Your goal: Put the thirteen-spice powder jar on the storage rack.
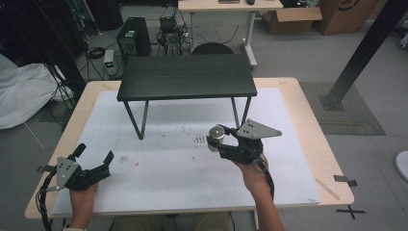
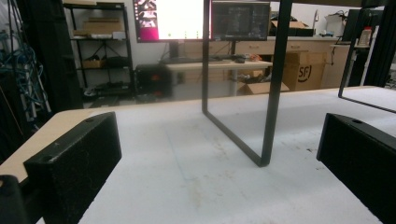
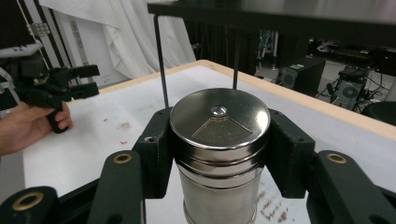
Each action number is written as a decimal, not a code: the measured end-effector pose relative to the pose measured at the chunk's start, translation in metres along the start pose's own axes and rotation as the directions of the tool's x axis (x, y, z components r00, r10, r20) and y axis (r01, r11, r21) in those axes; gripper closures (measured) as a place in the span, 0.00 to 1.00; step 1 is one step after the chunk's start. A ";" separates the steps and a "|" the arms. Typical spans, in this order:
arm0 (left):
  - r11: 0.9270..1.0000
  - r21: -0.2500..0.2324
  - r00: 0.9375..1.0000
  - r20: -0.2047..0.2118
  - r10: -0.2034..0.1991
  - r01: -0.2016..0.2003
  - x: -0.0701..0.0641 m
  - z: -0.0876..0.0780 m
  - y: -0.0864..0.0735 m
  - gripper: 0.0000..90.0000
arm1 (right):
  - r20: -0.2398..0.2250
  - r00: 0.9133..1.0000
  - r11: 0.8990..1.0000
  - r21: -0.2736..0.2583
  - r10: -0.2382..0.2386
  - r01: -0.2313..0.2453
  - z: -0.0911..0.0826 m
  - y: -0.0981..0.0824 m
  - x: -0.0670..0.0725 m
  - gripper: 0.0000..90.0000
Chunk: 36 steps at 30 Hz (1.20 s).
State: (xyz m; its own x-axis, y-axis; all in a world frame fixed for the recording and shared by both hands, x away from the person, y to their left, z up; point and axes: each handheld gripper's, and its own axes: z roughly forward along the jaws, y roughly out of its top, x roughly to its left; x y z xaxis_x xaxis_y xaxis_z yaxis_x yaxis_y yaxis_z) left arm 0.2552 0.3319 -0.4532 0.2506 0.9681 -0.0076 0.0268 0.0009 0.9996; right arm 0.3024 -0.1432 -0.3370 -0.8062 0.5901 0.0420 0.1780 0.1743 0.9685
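A shiny metal canister (image 3: 219, 154) with a flat lid stands upright between the two black jaws of my right gripper (image 3: 219, 156), which is shut on its sides. From above, the canister (image 1: 217, 136) hangs over the white mat, just in front of the small black table's right legs, with my right gripper (image 1: 219, 142) behind it. My left gripper (image 1: 94, 153) rests near the mat's front left corner, jaws wide apart. Its two black pads (image 2: 77, 158) frame bare mat and hold nothing.
A small black table (image 1: 186, 77) on thin metal legs (image 2: 270, 93) stands on the white mat (image 1: 168, 163) at the back of the wooden tabletop. Reddish stains and pen marks (image 1: 199, 139) dot the mat. Desks, boxes and computers lie beyond.
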 end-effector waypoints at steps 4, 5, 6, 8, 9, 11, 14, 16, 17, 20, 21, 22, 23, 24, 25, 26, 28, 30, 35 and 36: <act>1.000 0.001 1.000 0.000 0.000 0.000 0.000 0.000 0.000 0.00 | -0.015 1.000 1.000 -0.002 -0.004 0.004 0.000 0.015 0.000 0.54; 1.000 0.001 1.000 0.000 0.000 0.000 0.000 0.000 0.000 0.00 | -0.015 1.000 1.000 -0.002 -0.004 0.004 0.000 0.015 0.000 0.54; 1.000 0.001 1.000 0.000 0.000 0.000 0.000 0.000 0.000 0.00 | -0.021 1.000 1.000 -0.004 -0.006 0.005 0.000 0.022 0.000 0.54; 1.000 0.000 1.000 0.000 0.000 0.000 0.000 0.000 0.000 0.00 | -0.024 1.000 1.000 -0.005 -0.015 0.015 -0.001 0.028 0.000 0.54; 1.000 0.000 1.000 0.000 0.000 0.000 0.000 0.000 0.000 0.00 | -0.024 1.000 1.000 -0.005 -0.015 0.015 -0.001 0.028 0.000 0.54; 1.000 0.000 1.000 0.000 0.000 0.000 0.000 0.000 0.000 0.00 | -0.027 0.999 1.000 -0.006 -0.023 0.023 -0.001 0.034 0.000 0.54; 1.000 0.001 1.000 0.000 0.002 -0.002 0.000 0.000 0.000 0.00 | -0.035 0.999 1.000 -0.013 -0.027 0.027 0.000 0.042 0.000 0.54; 1.000 0.001 1.000 0.000 0.001 -0.001 0.000 0.000 0.000 0.00 | -0.045 0.999 0.999 -0.017 -0.029 0.028 0.001 0.048 -0.001 0.54; 1.000 0.000 1.000 0.000 0.001 -0.001 0.000 0.000 0.000 0.00 | -0.050 0.998 0.999 -0.018 -0.030 0.029 0.002 0.052 -0.001 0.54; 1.000 0.000 1.000 0.001 0.000 0.000 0.000 0.000 0.000 0.00 | -0.068 0.997 0.999 -0.023 -0.042 0.040 0.005 0.064 -0.002 0.54; 1.000 0.000 1.000 0.001 0.000 0.000 0.000 0.000 0.000 0.00 | -0.068 0.997 0.999 -0.023 -0.042 0.040 0.005 0.064 -0.002 0.54; 1.000 0.000 1.000 0.001 0.000 0.000 0.000 0.000 0.000 0.00 | -0.072 0.997 0.999 -0.024 -0.043 0.041 0.005 0.067 -0.002 0.54; 1.000 0.000 1.000 0.001 0.000 0.000 0.000 0.000 0.000 0.00 | -0.075 0.996 0.999 -0.024 -0.049 0.047 0.007 0.070 -0.002 0.54; 1.000 -0.001 1.000 0.001 0.001 -0.001 0.000 0.000 0.000 0.00 | -0.082 0.995 0.998 -0.025 -0.057 0.055 0.009 0.076 -0.002 0.54; 1.000 -0.001 1.000 0.001 0.001 -0.001 0.000 0.000 0.000 0.00 | -0.082 0.995 0.998 -0.025 -0.057 0.055 0.009 0.076 -0.002 0.54; 1.000 -0.001 1.000 0.001 0.000 0.000 0.000 0.000 0.000 0.00 | -0.090 0.994 0.998 -0.030 -0.062 0.059 0.011 0.082 -0.002 0.54; 1.000 -0.001 1.000 0.001 0.000 0.000 0.000 0.000 0.000 0.00 | -0.098 0.993 0.997 -0.037 -0.064 0.061 0.013 0.087 -0.002 0.54; 1.000 -0.001 1.000 0.001 0.001 -0.001 0.000 0.000 0.000 0.00 | -0.108 0.992 0.997 -0.042 -0.066 0.061 0.016 0.092 -0.003 0.54; 1.000 -0.001 1.000 0.001 0.001 -0.001 0.000 0.000 0.000 0.00 | -0.122 0.990 0.997 -0.051 -0.072 0.066 0.019 0.103 -0.004 0.54; 1.000 -0.001 1.000 0.001 0.001 -0.001 0.000 0.000 0.000 0.00 | -0.127 0.989 0.996 -0.057 -0.076 0.069 0.021 0.109 -0.004 0.54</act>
State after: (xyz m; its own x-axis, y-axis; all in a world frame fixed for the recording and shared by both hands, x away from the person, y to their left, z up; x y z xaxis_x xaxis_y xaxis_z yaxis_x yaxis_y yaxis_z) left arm 0.2551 0.3319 -0.4533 0.2514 0.9679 -0.0070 0.0256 0.0006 0.9997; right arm 0.3373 -0.1102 -0.2365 -0.8824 0.4705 -0.0005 0.0898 0.1695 0.9814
